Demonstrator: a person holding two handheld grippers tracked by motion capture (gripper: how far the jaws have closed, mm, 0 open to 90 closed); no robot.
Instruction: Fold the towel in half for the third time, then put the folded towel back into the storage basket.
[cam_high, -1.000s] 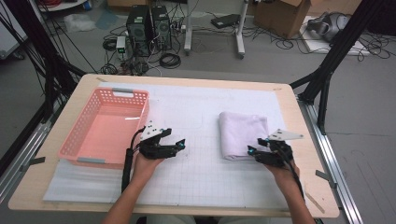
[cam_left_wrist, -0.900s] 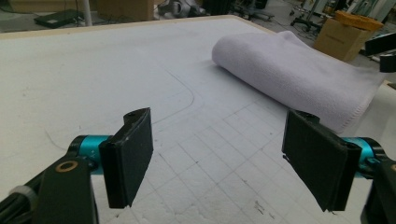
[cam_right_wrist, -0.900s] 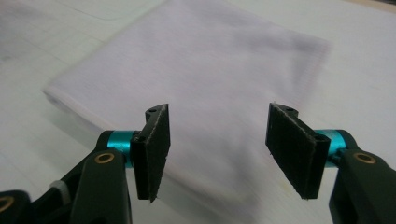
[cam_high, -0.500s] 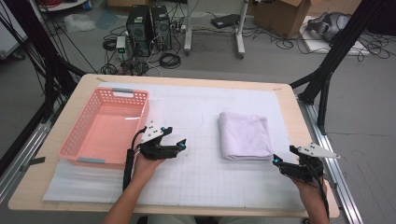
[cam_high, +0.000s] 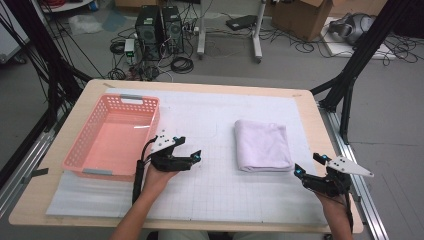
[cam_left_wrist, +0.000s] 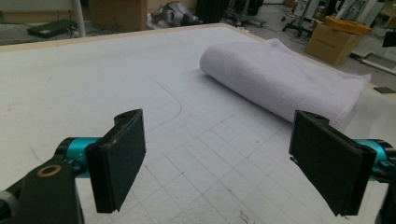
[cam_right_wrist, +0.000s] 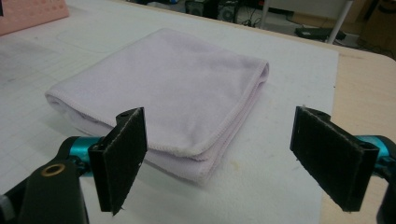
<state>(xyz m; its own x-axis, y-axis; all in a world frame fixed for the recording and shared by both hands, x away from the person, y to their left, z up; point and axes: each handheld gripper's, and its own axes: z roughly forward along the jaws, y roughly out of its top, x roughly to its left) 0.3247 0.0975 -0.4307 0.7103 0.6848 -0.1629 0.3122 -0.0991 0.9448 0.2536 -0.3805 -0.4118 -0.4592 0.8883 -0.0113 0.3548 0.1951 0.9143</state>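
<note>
A folded pale lilac towel (cam_high: 262, 145) lies flat on the white gridded mat, right of centre. My right gripper (cam_high: 309, 165) hovers just off the towel's near right corner, apart from it. In the right gripper view the towel (cam_right_wrist: 173, 88) lies beyond the right gripper (cam_right_wrist: 219, 161), whose jaws have just been opening with nothing between them. My left gripper (cam_high: 190, 147) rests beside the pink basket (cam_high: 154, 125) and points at the towel (cam_left_wrist: 280, 79). The left gripper (cam_left_wrist: 217, 163) has also just been opening its jaws over bare mat.
The pink basket stands at the table's left with nothing inside. The wooden table edge (cam_high: 320, 125) runs close to the right of the towel, with a metal rail beyond. Computers, cables and boxes sit on the floor behind the table.
My right gripper has drawn away from the towel's near right corner, moving right and toward the near edge, its jaws wider. The left hand has stayed put.
</note>
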